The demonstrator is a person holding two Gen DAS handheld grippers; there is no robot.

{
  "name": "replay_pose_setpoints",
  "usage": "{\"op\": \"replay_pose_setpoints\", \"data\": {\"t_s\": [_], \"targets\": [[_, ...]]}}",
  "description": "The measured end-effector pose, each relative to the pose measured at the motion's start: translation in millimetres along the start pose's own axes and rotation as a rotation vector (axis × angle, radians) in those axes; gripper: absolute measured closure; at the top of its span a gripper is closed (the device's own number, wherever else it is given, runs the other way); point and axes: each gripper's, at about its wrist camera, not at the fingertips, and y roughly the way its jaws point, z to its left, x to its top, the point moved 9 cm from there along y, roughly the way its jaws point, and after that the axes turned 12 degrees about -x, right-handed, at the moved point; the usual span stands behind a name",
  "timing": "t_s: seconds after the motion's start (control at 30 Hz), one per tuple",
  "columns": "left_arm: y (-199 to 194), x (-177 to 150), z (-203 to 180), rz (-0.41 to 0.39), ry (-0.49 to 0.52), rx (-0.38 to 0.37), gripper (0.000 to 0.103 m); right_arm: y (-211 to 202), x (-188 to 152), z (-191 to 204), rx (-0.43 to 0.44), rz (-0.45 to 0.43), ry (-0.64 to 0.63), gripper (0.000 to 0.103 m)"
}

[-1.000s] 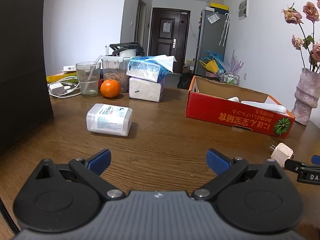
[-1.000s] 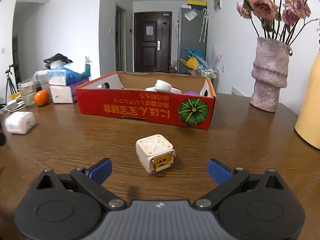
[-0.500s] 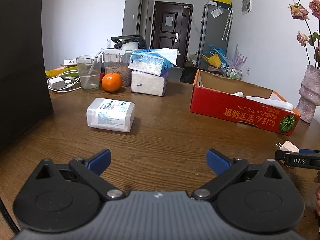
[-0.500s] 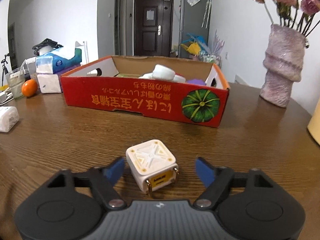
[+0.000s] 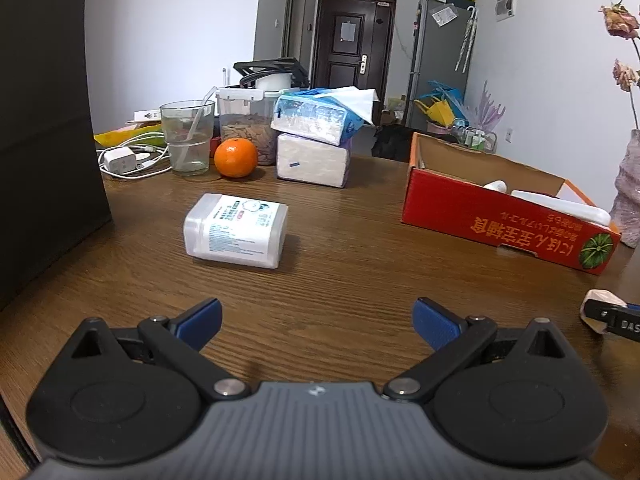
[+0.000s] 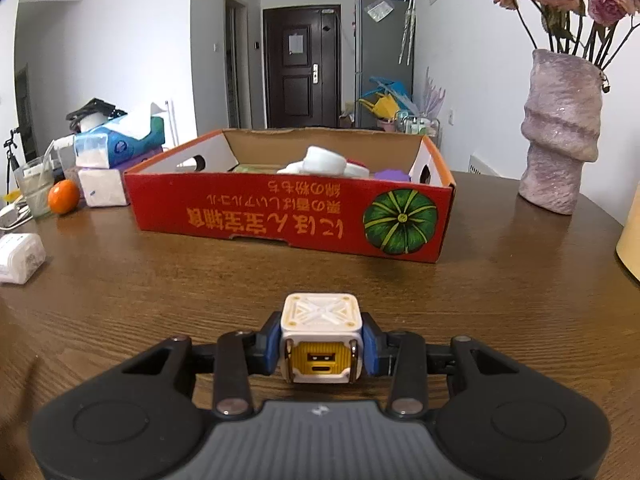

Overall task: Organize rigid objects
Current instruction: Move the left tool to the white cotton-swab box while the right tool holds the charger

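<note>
Gripping white cube charger (image 6: 321, 338) with right gripper (image 6: 320, 350); jaws just closing, blue pads now pressing both sides, charger resting on wooden table (image 6: 520, 300) in front of red box (image 6: 288, 216). We lift straight, clear box's near wall, then release inside. Right gripper angled gently downward. Left gripper (image 5: 316, 322) wide open, empty, facing white container (image 5: 236, 230).

Each tool is built the same: the left tool (image 5: 316, 322) and the right tool (image 6: 322, 346) are made of black linked arms tipped with blue pads (image 6: 370, 346), pinned by silver screws onto round black housings beside a ribbed grey centre plate.
</note>
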Motion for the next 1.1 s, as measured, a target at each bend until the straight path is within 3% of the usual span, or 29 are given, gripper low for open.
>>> {"op": "replay_pose_setpoints", "data": {"t_s": [0.5, 1.1], "targets": [[32, 14, 46, 0.038, -0.014, 0.110, 0.000, -7, 3, -1, -0.025, -0.037, 0.005, 0.065], [80, 35, 68, 0.072, 0.005, 0.087, 0.000, -8, 4, -5, -0.045, -0.050, 0.012, 0.065]]}}
